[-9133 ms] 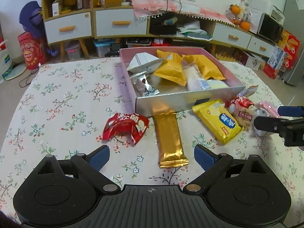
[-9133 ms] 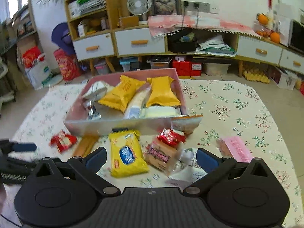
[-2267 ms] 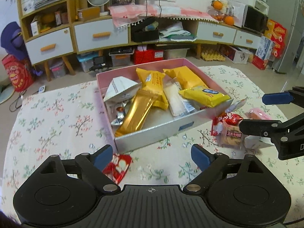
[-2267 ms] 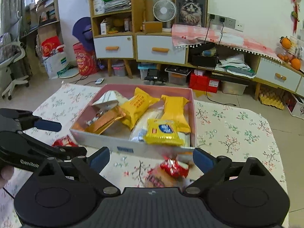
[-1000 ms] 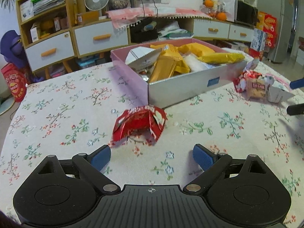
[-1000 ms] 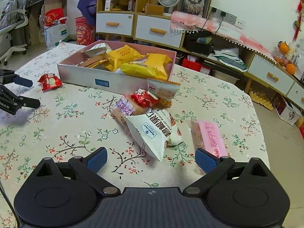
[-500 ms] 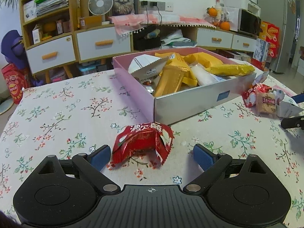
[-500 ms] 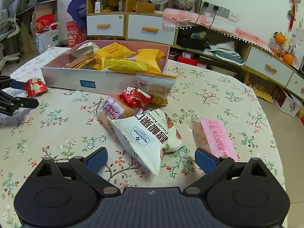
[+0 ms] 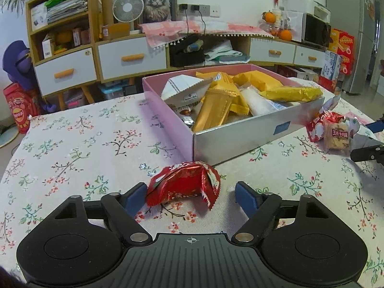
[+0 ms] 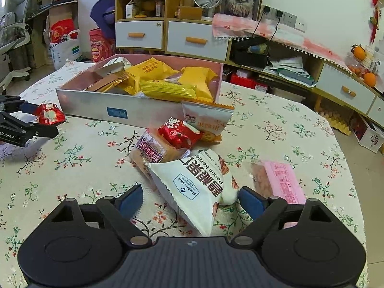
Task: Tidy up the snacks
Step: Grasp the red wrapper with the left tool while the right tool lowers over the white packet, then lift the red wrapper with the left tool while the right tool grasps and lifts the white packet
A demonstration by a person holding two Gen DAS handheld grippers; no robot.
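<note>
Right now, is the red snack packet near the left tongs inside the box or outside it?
Outside. The red packet lies on the tablecloth before the box, between the left tongs.

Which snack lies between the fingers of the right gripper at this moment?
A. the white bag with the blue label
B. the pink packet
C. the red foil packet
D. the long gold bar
A: in the right wrist view the white bag lies between the fingers of the right gripper, whose jaws have just been closing; the pink packet lies outside them.
</note>
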